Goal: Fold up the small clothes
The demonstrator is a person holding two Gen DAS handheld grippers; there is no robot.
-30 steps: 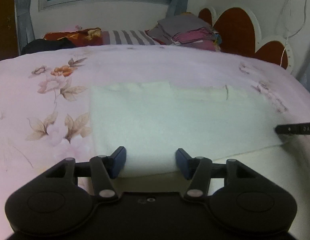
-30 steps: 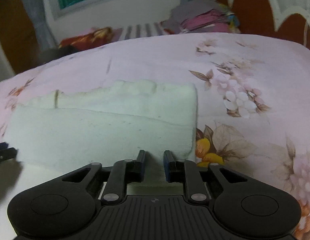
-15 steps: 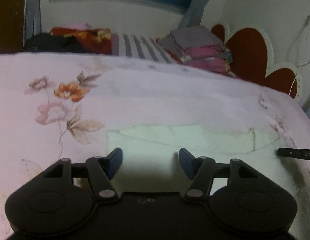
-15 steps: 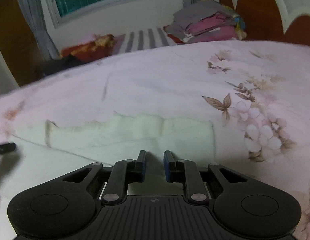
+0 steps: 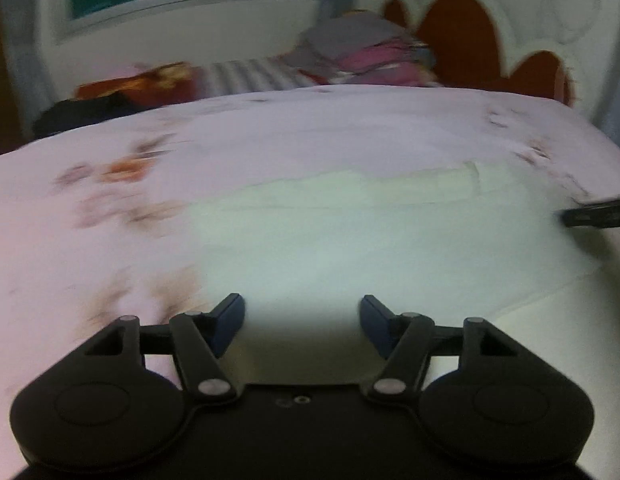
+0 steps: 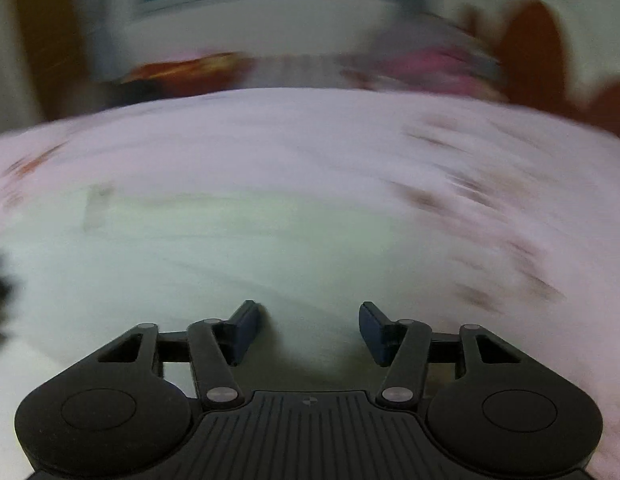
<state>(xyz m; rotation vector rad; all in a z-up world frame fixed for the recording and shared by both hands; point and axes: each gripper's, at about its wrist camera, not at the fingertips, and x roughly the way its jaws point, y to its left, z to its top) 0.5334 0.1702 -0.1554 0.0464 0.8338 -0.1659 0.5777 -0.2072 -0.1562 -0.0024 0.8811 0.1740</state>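
Tools (image 5: 302, 322) (image 6: 308, 330) gape wide above pale cloth (image 5: 350, 248).

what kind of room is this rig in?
Most likely a home bedroom. The work surface is a bed with a pink floral sheet, a scalloped red-and-white headboard stands behind it, and a pile of folded clothes sits by a striped pillow.

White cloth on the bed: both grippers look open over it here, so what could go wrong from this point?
The white cloth lies loose, with both the left gripper and right gripper open, so a fold could spring back or sit uneven. The right wrist view is heavily motion-blurred, suggesting fast movement; an open finger might snag and drag the fabric across the floral sheet.
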